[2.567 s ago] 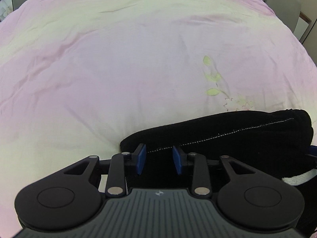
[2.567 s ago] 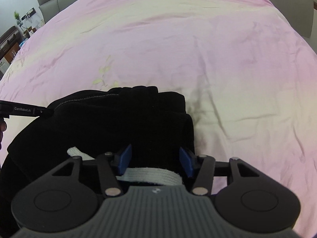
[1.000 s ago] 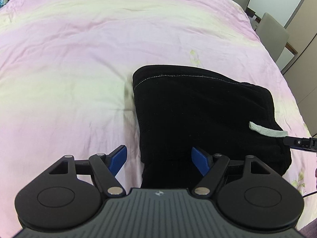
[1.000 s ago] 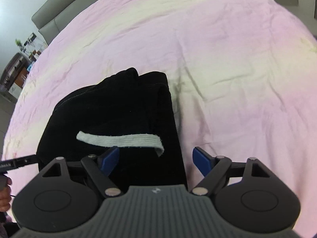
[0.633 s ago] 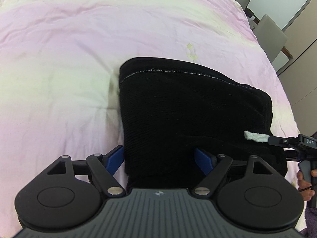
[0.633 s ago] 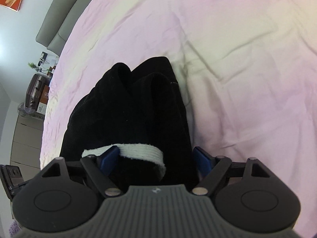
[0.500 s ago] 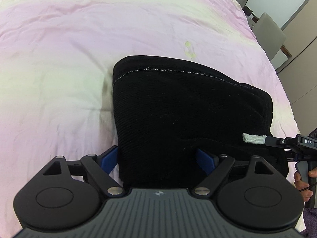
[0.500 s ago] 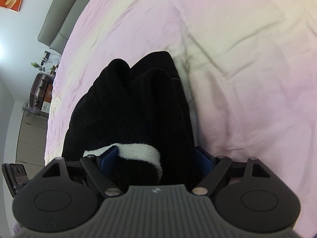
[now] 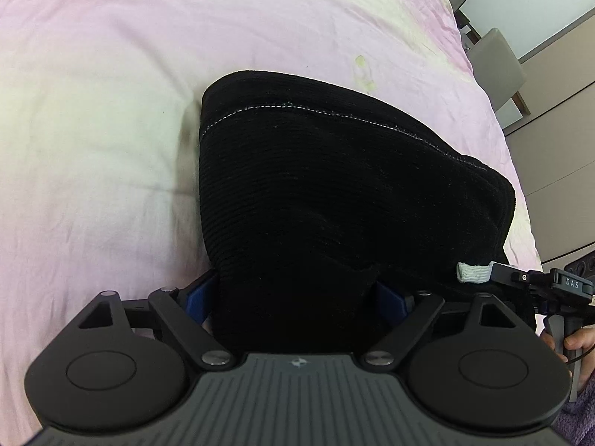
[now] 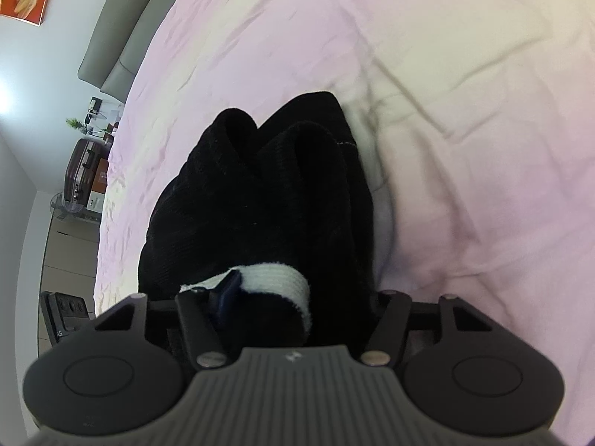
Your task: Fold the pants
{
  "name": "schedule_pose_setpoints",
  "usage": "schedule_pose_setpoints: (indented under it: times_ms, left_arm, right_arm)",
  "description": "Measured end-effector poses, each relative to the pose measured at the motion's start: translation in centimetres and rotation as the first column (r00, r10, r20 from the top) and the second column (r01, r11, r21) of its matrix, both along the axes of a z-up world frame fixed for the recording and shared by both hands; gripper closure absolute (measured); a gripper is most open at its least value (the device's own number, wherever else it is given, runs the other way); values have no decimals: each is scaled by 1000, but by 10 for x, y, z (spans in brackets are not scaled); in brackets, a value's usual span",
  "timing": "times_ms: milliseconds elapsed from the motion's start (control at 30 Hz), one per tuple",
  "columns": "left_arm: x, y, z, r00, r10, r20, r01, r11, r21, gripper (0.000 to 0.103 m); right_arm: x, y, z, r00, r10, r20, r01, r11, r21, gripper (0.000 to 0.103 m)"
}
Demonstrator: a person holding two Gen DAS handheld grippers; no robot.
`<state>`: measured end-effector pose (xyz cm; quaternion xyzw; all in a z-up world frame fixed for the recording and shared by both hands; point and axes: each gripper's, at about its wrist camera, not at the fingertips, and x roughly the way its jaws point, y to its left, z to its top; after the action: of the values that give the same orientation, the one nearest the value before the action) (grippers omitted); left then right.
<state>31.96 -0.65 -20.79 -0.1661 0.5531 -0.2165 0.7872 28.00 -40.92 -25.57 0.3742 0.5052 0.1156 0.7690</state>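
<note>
Left wrist view: I see a pink bedspread [image 9: 111,119] filling most of the frame and grey chairs [image 9: 498,63] at upper right. The folded black pants [image 9: 334,200] sit centre frame, with a stitched hem running across the top. My left gripper [image 9: 293,297] is spread wide, blue pads either side of the near edge of the bundle; can't confirm they're pressing it. At lower right, the right gripper [image 9: 539,286] reaches the white drawstring [image 9: 472,272].

Right wrist view: same bedspread [image 10: 446,93], grey headboard [image 10: 111,41] and a suitcase [image 10: 80,171] at left. Pants [image 10: 260,193] are bunched at centre. The right gripper [image 10: 301,297] straddles the bundle's near end, left pad against the drawstring [image 10: 275,278]; right pad hidden, so I can't tell whether it's clamped.
</note>
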Motion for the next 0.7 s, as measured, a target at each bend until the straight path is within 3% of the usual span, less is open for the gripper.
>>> schedule_pose_setpoints:
  times_ms: [133, 233, 433, 700]
  left_arm:
    - [-9, 5, 22, 1000, 10, 26, -10, 1000, -8, 32]
    - [-14, 12, 38, 999, 18, 40, -17, 999, -28, 43]
    - [-34, 39, 88, 994, 15, 113, -15, 1000, -2, 46]
    - [-55, 141, 149, 982, 40, 185, -57, 994, 89, 46]
  right_arm:
    - [-2, 10, 29, 999, 7, 31, -6, 999, -37, 55]
    - [-2, 23, 56, 998, 15, 56, -12, 998, -56, 58]
    - [-9, 62, 101, 995, 55, 88, -51, 998, -47, 59]
    - [5, 174, 120, 982, 125, 139, -135, 989, 61, 59]
